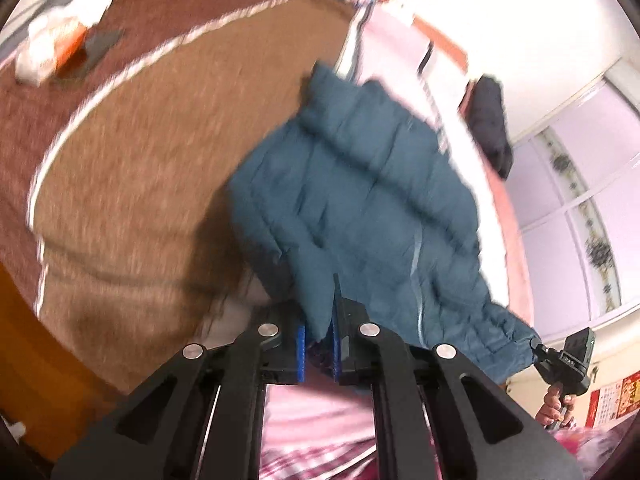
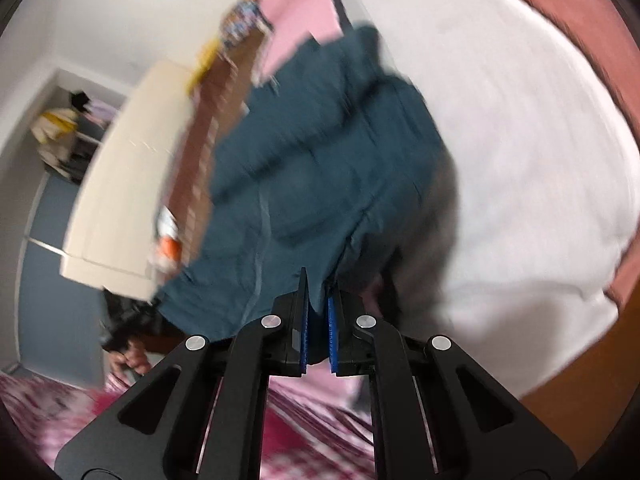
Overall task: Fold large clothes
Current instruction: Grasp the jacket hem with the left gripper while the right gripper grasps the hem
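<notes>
Lying at the far left of the left wrist view, a crumpled white bag point(image 1: 60, 46) with an orange patch rests on a reddish-brown blanket point(image 1: 24, 152), whose pale stripe borders a lighter brown blanket point(image 1: 152, 184) that fills the middle of the bed. Right of that, a teal quilted jacket point(image 1: 360, 196) is lifted off the bedding, its hem drawn down into the left gripper point(image 1: 320, 316); the blue pads point(image 1: 301, 354) are pressed together on a fold of the fabric. Beyond the jacket a pink and white cover point(image 1: 400, 60) runs back toward a dark garment point(image 1: 490, 120), and at the right edge the right gripper point(image 1: 538, 350), held in a hand point(image 1: 554, 404), pinches the jacket's other lower corner. In the right wrist view, a cream panel point(image 2: 124, 184) and a shelf point(image 2: 64, 136) sit at the left, with the person's other hand point(image 2: 130, 356) low down beside blurred pink checked cloth point(image 2: 48, 412). At centre the same jacket hangs blurred over the bedding, its edge clamped between the right gripper's blue pads point(image 2: 333, 334), which stand close with cloth between them. Right of it spreads a white blanket point(image 2: 520, 160), edged by a dusty-pink border point(image 2: 580, 20) at the far right.
</notes>
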`<state>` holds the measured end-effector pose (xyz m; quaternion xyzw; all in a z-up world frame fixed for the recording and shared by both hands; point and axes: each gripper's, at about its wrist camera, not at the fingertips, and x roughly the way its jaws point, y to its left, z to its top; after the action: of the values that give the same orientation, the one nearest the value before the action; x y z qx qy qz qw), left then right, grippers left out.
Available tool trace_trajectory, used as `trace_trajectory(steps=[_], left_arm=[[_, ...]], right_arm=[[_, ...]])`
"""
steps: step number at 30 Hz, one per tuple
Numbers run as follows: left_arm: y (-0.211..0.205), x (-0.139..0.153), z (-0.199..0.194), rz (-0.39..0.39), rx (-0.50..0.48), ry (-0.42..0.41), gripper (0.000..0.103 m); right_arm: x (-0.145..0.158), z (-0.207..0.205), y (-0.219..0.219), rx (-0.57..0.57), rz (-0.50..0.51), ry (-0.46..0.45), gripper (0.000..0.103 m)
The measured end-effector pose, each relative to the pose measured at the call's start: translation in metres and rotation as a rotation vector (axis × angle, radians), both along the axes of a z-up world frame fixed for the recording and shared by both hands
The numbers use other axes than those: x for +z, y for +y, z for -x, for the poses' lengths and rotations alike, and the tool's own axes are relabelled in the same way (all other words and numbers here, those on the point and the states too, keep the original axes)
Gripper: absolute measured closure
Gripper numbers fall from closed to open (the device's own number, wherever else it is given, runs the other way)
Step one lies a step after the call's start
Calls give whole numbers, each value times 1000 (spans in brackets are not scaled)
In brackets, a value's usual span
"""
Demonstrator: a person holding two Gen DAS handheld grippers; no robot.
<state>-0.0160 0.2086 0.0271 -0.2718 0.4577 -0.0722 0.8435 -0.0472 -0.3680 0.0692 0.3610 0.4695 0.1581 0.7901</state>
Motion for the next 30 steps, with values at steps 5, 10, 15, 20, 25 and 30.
trace_trajectory(steps=[5,10,15,20,25,30], left_arm=[[1,58,-46,7,8,-146,94],[-14,106,-104,-53,-17,-251,94],[-32,133,-170,-131,-26,-300,94],[-40,142,-252,-165,19,-282,94],[-45,129,-332,-196,60,-237,94],[-53,91,-402,-236,82,-157,94]], right_arm=[[47,-60,-14,-44,-40,-107,95],[78,-126,-26,-63,36,-158,95],[99,-203,-32,-92,119,-188,95],[103,-282,-40,-122,157,-195,95],[79,-367,-51,-174,186,-145,95],[25,-431,-59,-193,212,-60,95]])
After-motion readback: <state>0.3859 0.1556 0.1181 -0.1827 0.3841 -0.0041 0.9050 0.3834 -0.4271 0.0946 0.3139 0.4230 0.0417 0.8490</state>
